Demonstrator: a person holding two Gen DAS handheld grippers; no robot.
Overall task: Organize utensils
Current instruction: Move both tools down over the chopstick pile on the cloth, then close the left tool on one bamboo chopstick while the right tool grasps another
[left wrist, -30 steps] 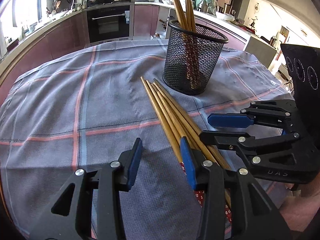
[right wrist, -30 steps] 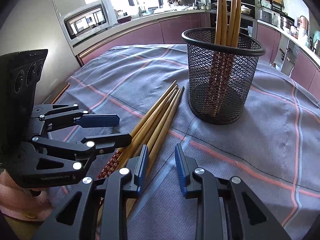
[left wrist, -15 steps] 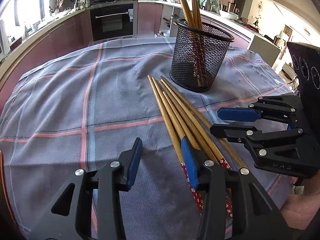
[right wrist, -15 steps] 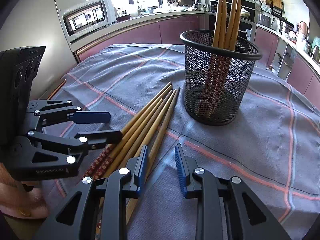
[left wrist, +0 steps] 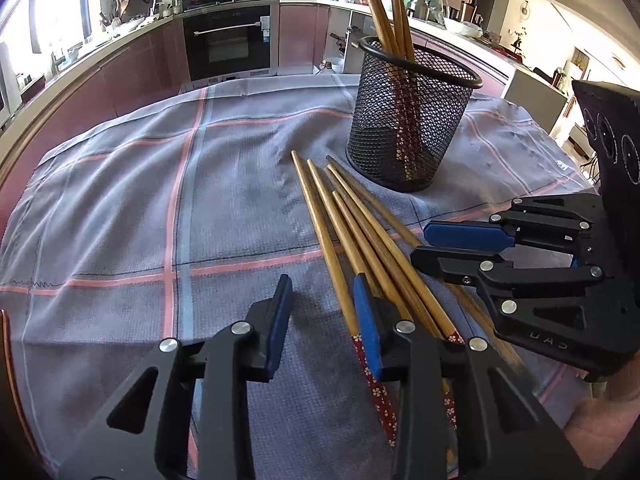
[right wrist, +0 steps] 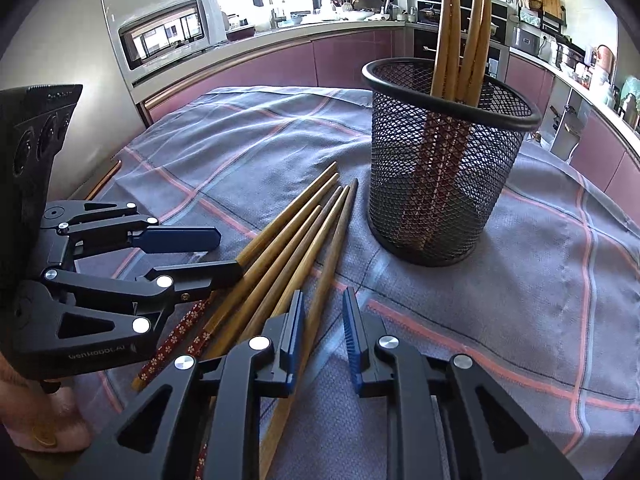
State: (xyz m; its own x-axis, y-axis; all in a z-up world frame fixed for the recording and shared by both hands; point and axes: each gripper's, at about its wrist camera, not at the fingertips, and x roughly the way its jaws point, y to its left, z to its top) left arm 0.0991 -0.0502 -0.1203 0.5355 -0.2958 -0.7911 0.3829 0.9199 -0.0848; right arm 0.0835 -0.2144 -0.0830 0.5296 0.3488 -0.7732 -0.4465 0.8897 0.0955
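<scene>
Several wooden chopsticks (left wrist: 348,220) with red flowered ends lie in a bundle on the cloth, also in the right wrist view (right wrist: 288,240). A black mesh cup (left wrist: 408,120) stands behind them with several chopsticks upright in it; it also shows in the right wrist view (right wrist: 444,160). My left gripper (left wrist: 322,316) is open and empty, its right finger over the leftmost chopsticks. My right gripper (right wrist: 322,332) is open and empty, with the rightmost chopstick passing between its jaws. Each gripper shows in the other's view, the right (left wrist: 452,246) and the left (right wrist: 224,250).
A grey cloth with pink check lines (left wrist: 180,208) covers the table. Kitchen counters, an oven (left wrist: 228,44) and a microwave (right wrist: 168,36) line the back. The table edge lies close to the right gripper's side (left wrist: 576,380).
Both grippers have moved forward and lower toward the chopstick bundle. The mesh cup looks nearer. Both stay open.
</scene>
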